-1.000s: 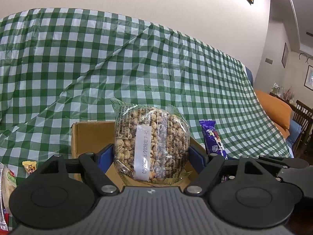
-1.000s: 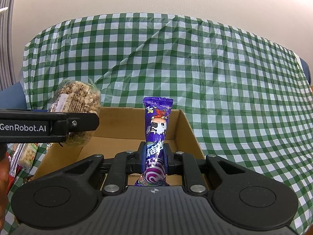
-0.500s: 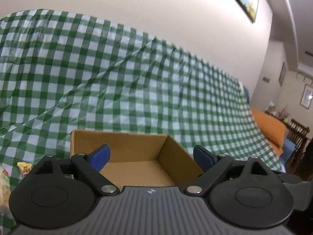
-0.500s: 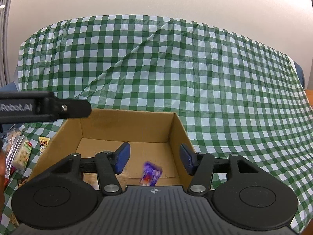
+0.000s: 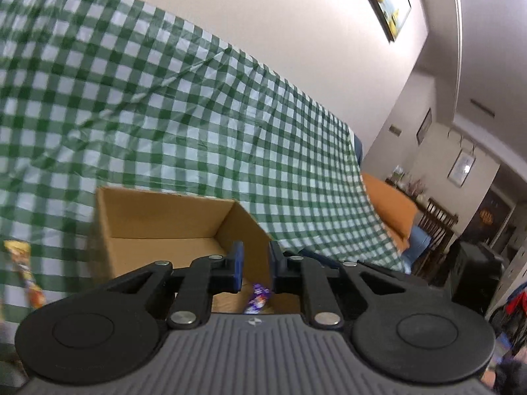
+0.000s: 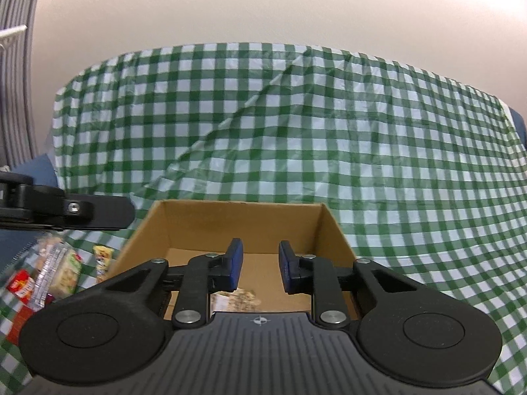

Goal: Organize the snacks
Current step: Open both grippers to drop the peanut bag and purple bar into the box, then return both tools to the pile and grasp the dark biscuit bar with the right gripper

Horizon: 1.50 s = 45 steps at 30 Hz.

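Note:
An open cardboard box (image 5: 164, 217) (image 6: 240, 223) sits on the green checked tablecloth. The purple snack pack (image 5: 257, 298) lies inside it, seen between the left fingers. The clear bag of puffed cereal (image 6: 235, 298) lies on the box floor in the right wrist view. My left gripper (image 5: 256, 265) is over the box's near right corner, jaws a narrow gap apart and empty; it also shows in the right wrist view (image 6: 66, 209) at the left. My right gripper (image 6: 260, 265) is above the box's near edge, jaws partly closed and empty.
Several loose snack packs (image 6: 49, 276) lie on the cloth left of the box, including a small yellow pack (image 5: 19, 263) (image 6: 103, 260). The checked cloth (image 6: 329, 131) rises behind the box. An orange cushion (image 5: 392, 210) and chairs stand far right.
Both grippers let go of their snacks, which dropped into the box. Both sets of jaws opened wide, then narrowed to a small gap. The left gripper swung to the right.

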{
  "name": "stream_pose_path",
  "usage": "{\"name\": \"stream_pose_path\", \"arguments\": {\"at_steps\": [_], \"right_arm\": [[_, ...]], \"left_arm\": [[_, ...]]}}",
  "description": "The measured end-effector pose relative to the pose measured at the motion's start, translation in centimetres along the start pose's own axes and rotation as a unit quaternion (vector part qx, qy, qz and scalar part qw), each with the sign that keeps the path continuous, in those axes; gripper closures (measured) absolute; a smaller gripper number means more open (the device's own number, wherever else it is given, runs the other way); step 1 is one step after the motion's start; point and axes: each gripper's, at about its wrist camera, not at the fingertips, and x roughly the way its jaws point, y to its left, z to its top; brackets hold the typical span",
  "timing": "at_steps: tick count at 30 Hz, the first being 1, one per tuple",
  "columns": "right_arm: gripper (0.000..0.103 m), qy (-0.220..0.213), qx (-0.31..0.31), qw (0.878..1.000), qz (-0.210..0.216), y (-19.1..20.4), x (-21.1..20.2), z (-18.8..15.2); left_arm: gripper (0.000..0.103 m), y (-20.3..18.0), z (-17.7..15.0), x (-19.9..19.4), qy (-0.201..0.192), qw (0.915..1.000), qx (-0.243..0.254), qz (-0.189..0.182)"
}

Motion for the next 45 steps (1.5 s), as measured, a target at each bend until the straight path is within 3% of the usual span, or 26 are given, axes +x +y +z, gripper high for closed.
{"name": "stream_pose_path", "arguments": {"at_steps": [4, 7, 12, 17, 22, 30, 36, 45], "right_arm": [[0.078, -0.009, 0.005, 1.0, 0.026, 1.2, -0.8, 0.3], [0.078, -0.008, 0.011, 0.999, 0.044, 2.3, -1.1, 0.2], [0.078, -0.012, 0.017, 0.996, 0.085, 4.7, -1.8, 0.1], [0.078, -0.006, 0.007, 0.992, 0.128, 7.9, -1.8, -0.1], [0.078, 0.015, -0.032, 0.985, 0.167, 12.5, -0.9, -0.6], [0.078, 0.065, -0.096, 0.969, 0.216, 19.0, 0.8, -3.0], [0.076, 0.135, -0.116, 0.962, 0.209, 21.5, 3.9, -4.7], [0.057, 0.187, -0.14, 0.954, 0.186, 23.9, 7.5, -6.9]], "left_arm": [[0.086, 1.4, -0.5, -4.1, 0.025, 0.9982, 0.047, 0.026], [0.086, 4.1, -2.0, -7.2, 0.045, 0.9966, 0.054, 0.043], [0.086, 9.7, -6.3, -11.2, 0.058, 0.9957, -0.017, 0.07], [0.086, 13.2, -9.4, -13.7, 0.03, 0.9884, -0.088, 0.12], [0.084, 15.4, -10.1, -14.4, 0.023, 0.9763, -0.132, 0.17], [0.081, 16.1, -9.5, -12.6, 0.053, 0.9636, -0.144, 0.219], [0.076, 16.7, -9.5, -12.5, 0.053, 0.9595, -0.156, 0.228], [0.067, 17.5, -9.6, -11.6, 0.078, 0.9525, -0.164, 0.244]]}}
